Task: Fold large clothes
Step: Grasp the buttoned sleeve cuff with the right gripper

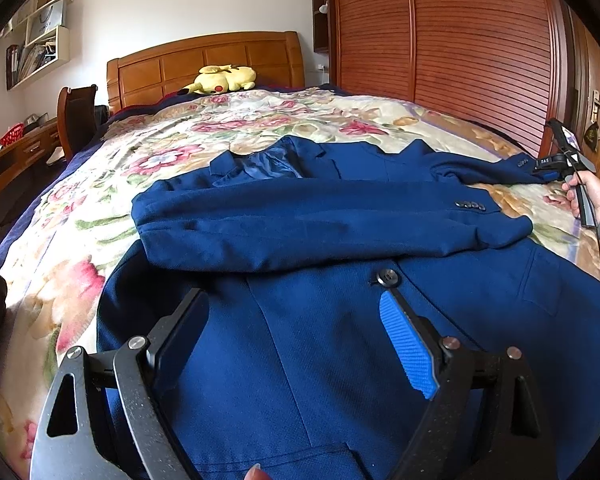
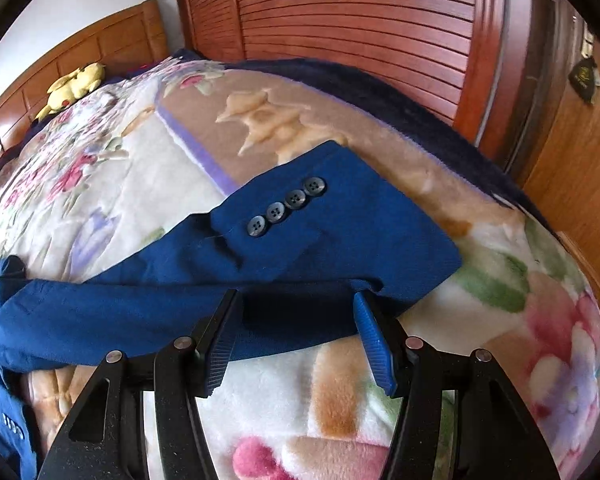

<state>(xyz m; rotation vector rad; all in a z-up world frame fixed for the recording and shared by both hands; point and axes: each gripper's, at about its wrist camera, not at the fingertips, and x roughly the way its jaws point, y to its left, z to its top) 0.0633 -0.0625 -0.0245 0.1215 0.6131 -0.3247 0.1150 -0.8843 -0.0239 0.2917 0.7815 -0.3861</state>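
Blue jacket (image 1: 340, 340) lies spread on the floral blanket (image 1: 100, 184), one sleeve (image 1: 320, 220) folded across its front. Left gripper (image 1: 296, 300) hovers wide open above it, holding nothing. Right gripper (image 2: 296, 300) stands parted at the other sleeve's cuff (image 2: 340, 220), pads not pressing the cloth

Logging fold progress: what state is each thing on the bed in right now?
Blue jacket: spread face up on the blanket.
Near sleeve: folded across the chest.
Far sleeve: stretched outward, cuff between right claw tips.
Left claw: open over jacket.
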